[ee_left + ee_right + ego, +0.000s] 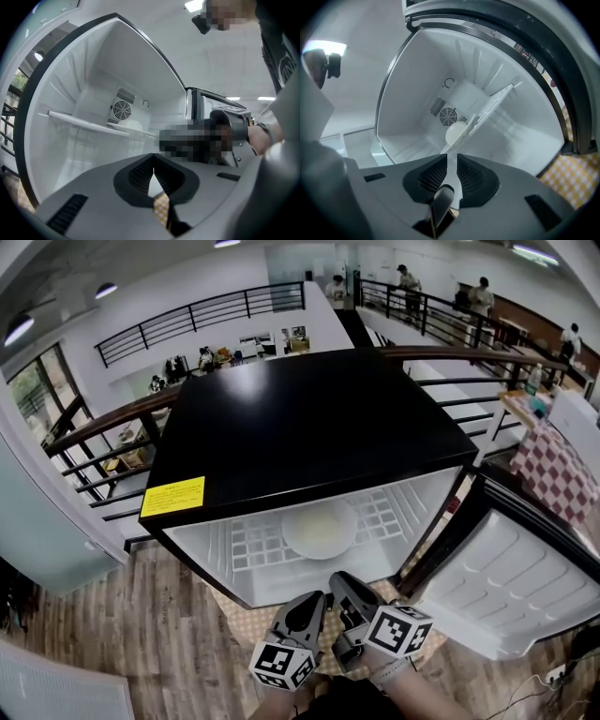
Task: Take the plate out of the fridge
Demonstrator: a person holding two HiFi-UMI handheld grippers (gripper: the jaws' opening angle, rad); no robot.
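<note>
While both grippers hang low in front of the open fridge (309, 418), outside its mouth, no contact with the plate (319, 529) is made. The plate lies flat on the wire shelf (246, 545), about mid-width, with nothing else seen on that shelf. Risks, as judged from here: the plate looks shallow and smooth, so a pinch on the rim by 1 gripper could slip or tilt it, and a drop onto the shelf or floor would follow. A forward drag could snag the plate's underside on the shelf wires. The open door (511, 577) stands close on the right and could be struck by the right gripper on the way out. Neither pair of jaws is set wide enough to take a rim, so an approach made without opening would only shove the plate back toward the fan (122, 110) on the rear wall. Left gripper (153, 158): jaws closed, tips touching, nothing between them; only checked cloth (161, 206) is seen through the gap lower down. Right gripper (452, 161): jaws parted by 1 narrow slit, nothing held and nothing touched; the plate is seen beyond them on the shelf, well apart.
</note>
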